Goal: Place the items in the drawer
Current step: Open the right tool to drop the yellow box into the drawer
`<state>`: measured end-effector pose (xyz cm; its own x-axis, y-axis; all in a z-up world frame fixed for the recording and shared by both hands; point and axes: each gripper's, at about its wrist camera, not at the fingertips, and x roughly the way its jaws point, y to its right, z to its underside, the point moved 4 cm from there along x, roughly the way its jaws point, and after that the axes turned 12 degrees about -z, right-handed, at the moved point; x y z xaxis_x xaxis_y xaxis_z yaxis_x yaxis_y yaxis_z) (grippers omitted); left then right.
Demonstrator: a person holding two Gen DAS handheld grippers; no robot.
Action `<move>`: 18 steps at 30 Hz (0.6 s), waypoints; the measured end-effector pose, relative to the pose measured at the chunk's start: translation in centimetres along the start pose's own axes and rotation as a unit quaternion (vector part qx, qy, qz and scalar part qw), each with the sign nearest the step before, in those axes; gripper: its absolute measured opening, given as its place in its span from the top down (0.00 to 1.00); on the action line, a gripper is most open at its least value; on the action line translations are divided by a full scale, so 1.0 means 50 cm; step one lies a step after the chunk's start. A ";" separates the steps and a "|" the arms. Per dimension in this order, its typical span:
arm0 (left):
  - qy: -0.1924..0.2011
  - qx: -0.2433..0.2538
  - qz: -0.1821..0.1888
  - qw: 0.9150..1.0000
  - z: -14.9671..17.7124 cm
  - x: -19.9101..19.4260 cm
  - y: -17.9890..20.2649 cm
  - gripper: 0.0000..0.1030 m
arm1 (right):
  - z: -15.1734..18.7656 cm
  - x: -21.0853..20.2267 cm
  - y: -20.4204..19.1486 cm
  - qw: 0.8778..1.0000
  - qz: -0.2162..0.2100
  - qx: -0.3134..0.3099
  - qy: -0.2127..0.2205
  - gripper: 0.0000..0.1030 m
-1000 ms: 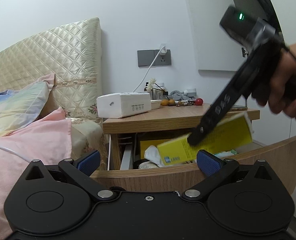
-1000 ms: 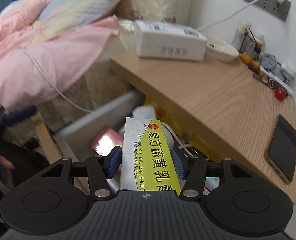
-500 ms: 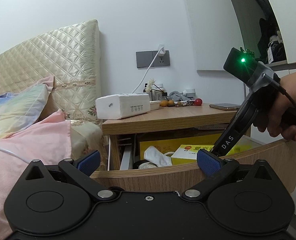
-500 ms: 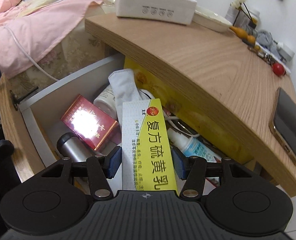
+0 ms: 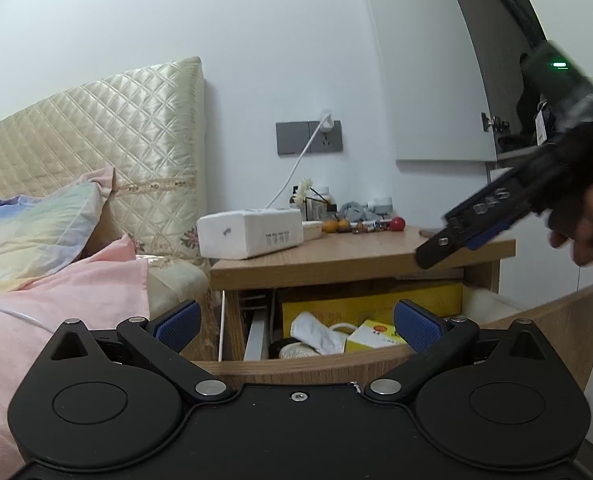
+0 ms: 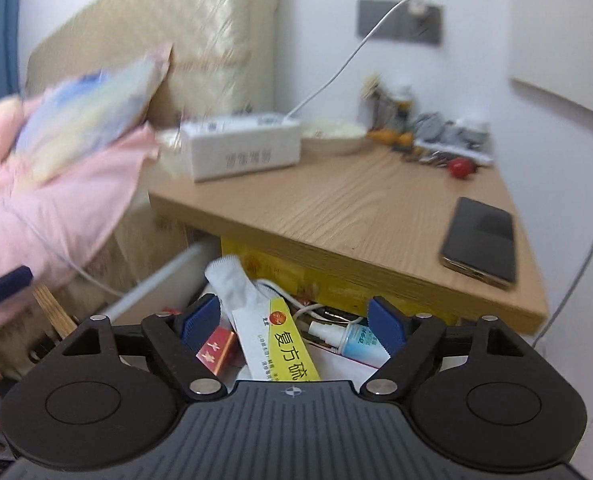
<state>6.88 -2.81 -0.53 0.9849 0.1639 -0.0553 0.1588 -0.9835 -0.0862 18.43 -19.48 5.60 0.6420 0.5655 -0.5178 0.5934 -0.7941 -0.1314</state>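
Note:
The wooden drawer (image 5: 544, 320) of the nightstand (image 5: 336, 252) stands pulled out. The yellow-and-white medicine box (image 6: 284, 344) lies flat inside it among other items; a corner of the medicine box (image 5: 372, 332) also shows in the left wrist view. My right gripper (image 6: 294, 320) is open and hovers above the box without touching it. Held by a hand, the right gripper (image 5: 448, 244) is raised at the nightstand's front edge. In front of the drawer's wooden front, my left gripper (image 5: 296, 322) is open and holds nothing.
In the drawer lie a red box (image 6: 216, 354), a small blue-labelled bottle (image 6: 356, 338) and a white packet (image 6: 232, 280). A phone (image 6: 480, 240), a white box (image 6: 240, 148), a bowl (image 6: 336, 134) and small clutter sit on the nightstand. A bed with pink bedding (image 5: 56, 292) is left.
My right gripper lowered the medicine box into the drawer, opened, and lifted away. The box now lies free in the drawer. The left gripper has barely moved.

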 end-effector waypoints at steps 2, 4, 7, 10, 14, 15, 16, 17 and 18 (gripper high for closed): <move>0.001 -0.003 0.000 1.000 -0.003 -0.003 -0.002 0.01 | 0.010 -0.038 -0.011 0.999 0.014 0.005 0.030 0.15; 0.002 -0.005 0.000 1.000 -0.005 -0.006 -0.002 0.01 | 0.020 -0.080 -0.019 0.997 0.032 0.001 0.065 0.11; 0.004 -0.004 0.000 1.000 -0.006 -0.009 -0.001 0.01 | 0.039 -0.135 -0.031 0.992 0.047 0.011 0.119 0.09; 0.006 -0.003 0.000 1.000 -0.006 -0.012 0.001 0.01 | 0.067 -0.176 -0.037 0.986 0.064 0.015 0.156 0.05; 0.007 -0.002 -0.001 1.000 -0.004 -0.012 0.003 0.01 | 0.109 -0.202 -0.048 0.977 0.086 0.011 0.197 0.00; 0.008 -0.002 -0.001 1.000 -0.003 -0.012 0.003 0.01 | 0.119 -0.204 -0.050 0.975 0.088 0.010 0.202 0.00; 0.008 -0.002 -0.003 1.000 -0.003 -0.011 0.003 0.01 | 0.129 -0.204 -0.052 0.974 0.089 0.010 0.206 0.00; 0.008 -0.002 -0.004 1.000 -0.002 -0.011 0.002 0.01 | 0.139 -0.202 -0.053 0.973 0.092 0.011 0.212 0.00; 0.009 -0.003 -0.006 1.000 -0.001 -0.010 0.001 0.01 | 0.147 -0.199 -0.053 0.971 0.094 0.013 0.219 0.00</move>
<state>6.40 -2.96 -0.45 0.9841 0.1734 -0.0371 0.1700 -0.9821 -0.0813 6.88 -24.65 4.90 0.8863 0.4457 -0.1256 0.4367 -0.8947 -0.0934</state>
